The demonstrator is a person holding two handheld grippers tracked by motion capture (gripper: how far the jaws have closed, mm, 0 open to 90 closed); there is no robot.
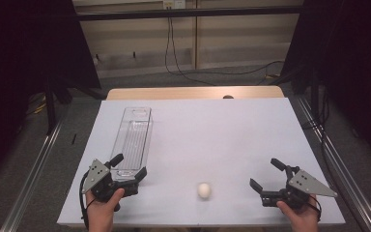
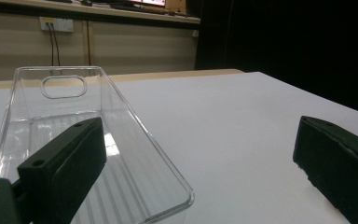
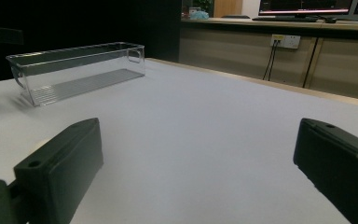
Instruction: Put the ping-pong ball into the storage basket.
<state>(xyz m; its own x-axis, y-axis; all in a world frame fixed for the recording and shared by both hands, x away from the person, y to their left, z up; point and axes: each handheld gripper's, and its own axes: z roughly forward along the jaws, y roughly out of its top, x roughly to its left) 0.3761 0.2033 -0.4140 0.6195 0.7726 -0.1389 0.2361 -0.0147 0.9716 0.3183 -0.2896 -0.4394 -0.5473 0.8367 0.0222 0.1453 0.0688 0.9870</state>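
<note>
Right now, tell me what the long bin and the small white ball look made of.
Long bin: clear hard plastic, probably acrylic; glossy, see-through walls, ribbed floor. Small white ball: smooth, matte off-white, egg-shaped; material unclear.

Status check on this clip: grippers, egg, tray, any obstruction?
Left gripper open at clear tray near end. Right gripper open, empty. Egg on table between them, untouched. Nothing in the way.
</note>
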